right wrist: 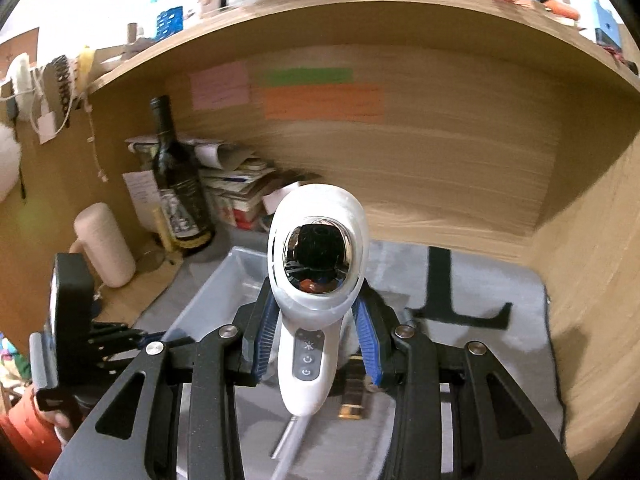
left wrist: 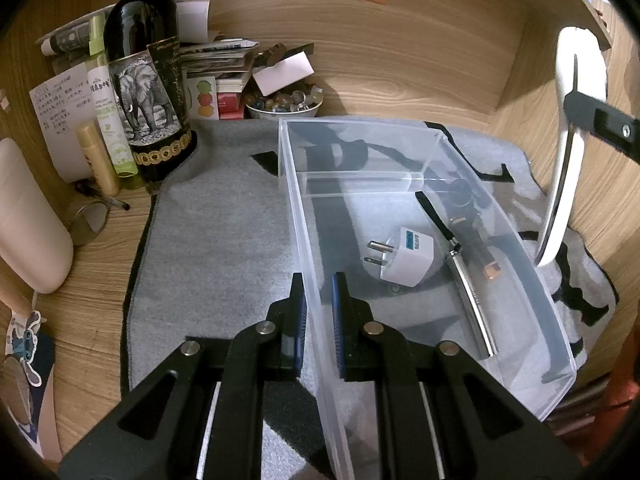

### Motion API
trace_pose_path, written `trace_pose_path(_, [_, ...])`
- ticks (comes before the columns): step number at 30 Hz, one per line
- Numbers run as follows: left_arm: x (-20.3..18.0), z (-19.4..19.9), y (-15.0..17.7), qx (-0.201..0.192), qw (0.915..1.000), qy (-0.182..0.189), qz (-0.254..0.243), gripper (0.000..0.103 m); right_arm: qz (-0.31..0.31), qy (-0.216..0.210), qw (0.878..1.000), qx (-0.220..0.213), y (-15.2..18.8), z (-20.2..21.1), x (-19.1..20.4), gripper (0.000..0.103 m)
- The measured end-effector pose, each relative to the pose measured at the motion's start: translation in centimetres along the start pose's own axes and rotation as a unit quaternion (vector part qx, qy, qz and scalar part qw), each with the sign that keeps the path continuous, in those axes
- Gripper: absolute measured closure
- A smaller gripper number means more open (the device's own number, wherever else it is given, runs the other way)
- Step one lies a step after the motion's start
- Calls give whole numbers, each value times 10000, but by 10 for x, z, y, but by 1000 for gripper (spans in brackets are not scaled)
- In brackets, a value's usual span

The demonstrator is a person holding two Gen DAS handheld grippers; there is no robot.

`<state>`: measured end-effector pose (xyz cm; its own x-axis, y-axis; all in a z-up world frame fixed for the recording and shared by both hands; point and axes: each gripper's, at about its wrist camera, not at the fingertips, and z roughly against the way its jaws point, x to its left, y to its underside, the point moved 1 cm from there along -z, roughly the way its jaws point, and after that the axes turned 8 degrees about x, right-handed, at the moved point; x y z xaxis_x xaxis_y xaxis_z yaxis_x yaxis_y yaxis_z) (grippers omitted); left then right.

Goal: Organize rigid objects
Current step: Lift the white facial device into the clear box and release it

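Note:
A clear plastic bin (left wrist: 552, 312) lies on a grey towel (left wrist: 216, 240). My left gripper (left wrist: 319, 292) is shut on the bin's left wall. In the bin lie a white plug adapter (left wrist: 408, 258), a silver metal bar with a black strap (left wrist: 470, 288) and a dark tube with an orange end (left wrist: 486, 258). My right gripper (right wrist: 318, 320) is shut on a white handheld device with a chrome face (right wrist: 318, 256), held above the bin (right wrist: 216, 292). The device also shows in the left wrist view (left wrist: 568, 152), high at the right.
A dark wine bottle (left wrist: 150, 84), a green spray bottle (left wrist: 106, 96), a gold tube (left wrist: 98, 160), a bowl of beads (left wrist: 286, 102) and stacked papers (left wrist: 218, 58) stand at the back left. A pink cylinder (left wrist: 28, 220) lies left. Wooden walls enclose the desk.

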<state>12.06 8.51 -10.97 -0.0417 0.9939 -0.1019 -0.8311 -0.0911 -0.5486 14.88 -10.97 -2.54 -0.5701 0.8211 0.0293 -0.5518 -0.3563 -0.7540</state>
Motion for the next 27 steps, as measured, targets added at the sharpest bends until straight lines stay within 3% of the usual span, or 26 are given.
trace_pose_path(12, [2, 1, 2, -37, 9999, 99, 6, 91, 113, -149, 9951, 972, 19, -60, 18, 69])
trace_pose_path(27, [2, 0, 2, -42, 9999, 98, 13, 91, 333, -42, 9844, 1727, 19, -100, 22, 68])
